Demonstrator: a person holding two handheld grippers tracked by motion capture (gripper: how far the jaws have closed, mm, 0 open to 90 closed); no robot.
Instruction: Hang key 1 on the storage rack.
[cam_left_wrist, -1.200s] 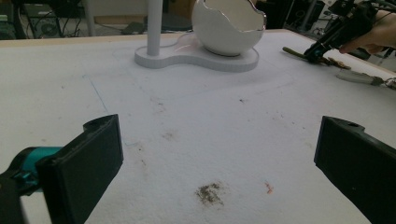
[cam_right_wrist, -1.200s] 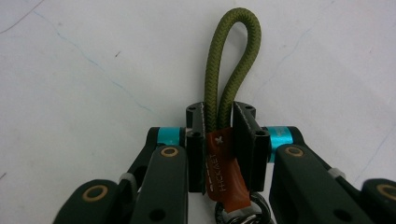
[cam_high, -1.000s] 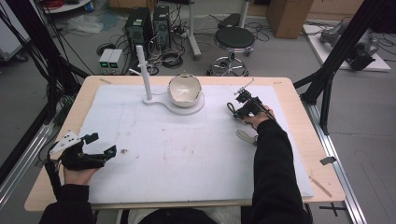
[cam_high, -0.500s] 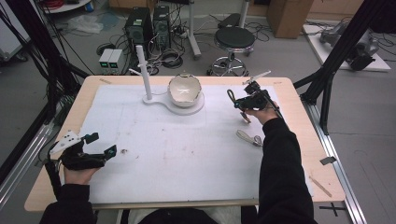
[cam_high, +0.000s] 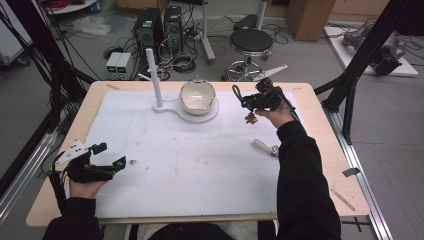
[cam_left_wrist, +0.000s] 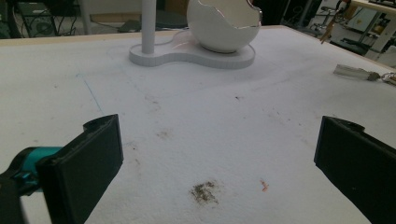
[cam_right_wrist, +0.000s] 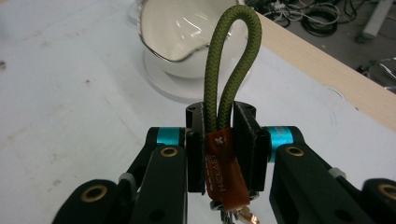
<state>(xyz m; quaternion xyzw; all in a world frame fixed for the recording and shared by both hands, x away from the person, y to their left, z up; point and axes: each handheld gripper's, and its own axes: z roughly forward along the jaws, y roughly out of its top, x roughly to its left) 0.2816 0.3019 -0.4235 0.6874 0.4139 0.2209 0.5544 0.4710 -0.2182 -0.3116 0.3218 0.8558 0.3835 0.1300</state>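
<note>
Two grippers here, my right gripper (cam_right_wrist: 219, 154) fingers clamped on a green cord loop (cam_right_wrist: 229, 60) by the white bowl (cam_high: 197, 96), left gripper (cam_high: 107, 156) fingers wide open, empty, low over the bench (cam_high: 200, 165).

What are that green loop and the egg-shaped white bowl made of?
The green loop looks like braided cord, matte, with a visible woven pattern; a brown, leather-like tag wraps its base. The bowl looks like glazed ceramic or glossy plastic: smooth, with bright reflections and a jagged rim.

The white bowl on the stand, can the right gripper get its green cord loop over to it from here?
Probably yes: the right gripper, shut on the green cord loop, hangs just beside the white bowl with nothing between them.
</note>
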